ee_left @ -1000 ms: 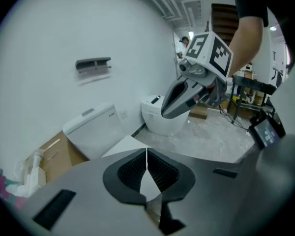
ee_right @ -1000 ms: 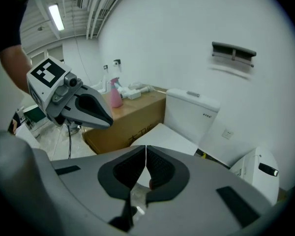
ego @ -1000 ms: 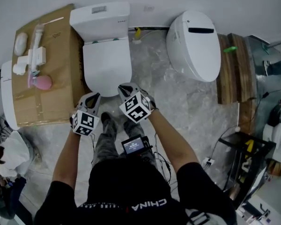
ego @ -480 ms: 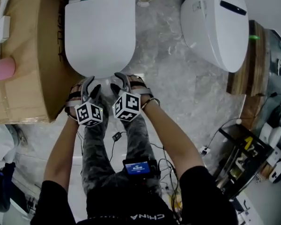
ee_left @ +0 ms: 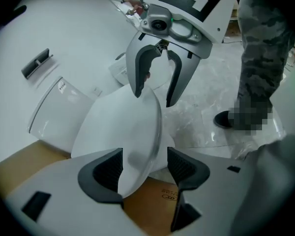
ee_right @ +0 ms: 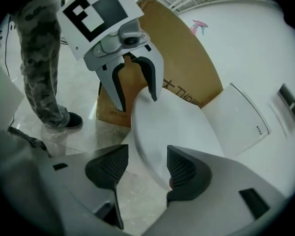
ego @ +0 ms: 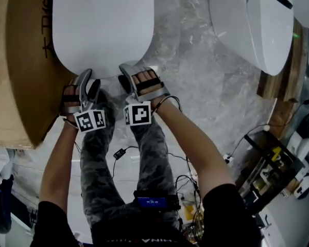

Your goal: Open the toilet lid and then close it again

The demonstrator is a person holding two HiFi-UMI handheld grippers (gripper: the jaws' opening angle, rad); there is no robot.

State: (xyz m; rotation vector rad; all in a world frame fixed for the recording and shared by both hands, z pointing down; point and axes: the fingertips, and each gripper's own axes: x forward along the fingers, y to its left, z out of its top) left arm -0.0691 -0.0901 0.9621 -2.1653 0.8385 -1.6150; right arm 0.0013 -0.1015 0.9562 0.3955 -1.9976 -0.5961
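Note:
The white toilet lid (ego: 103,24) lies shut on the bowl at the top of the head view. Both grippers sit side by side at its front rim. My left gripper (ego: 89,81) stands open, and in the left gripper view the lid (ee_left: 123,132) has its front edge between the left gripper (ee_left: 145,168) pads with a gap on the right side. My right gripper (ego: 130,76) is open too; the lid (ee_right: 177,127) runs between the right gripper (ee_right: 145,168) pads without being pinched. The jaws of both have just been opening.
A cardboard box (ego: 15,60) stands tight against the toilet's left side. A second white toilet (ego: 252,19) sits at the upper right, with wooden planks (ego: 283,76) beyond it. Cables (ego: 118,153) trail on the marble floor by the person's legs. A black stand (ego: 268,158) is at the right.
Both grippers have dropped from above the bowl to the lid's front rim and rolled at the wrists. Their jaws went from shut to wide open. The head view moved closer.

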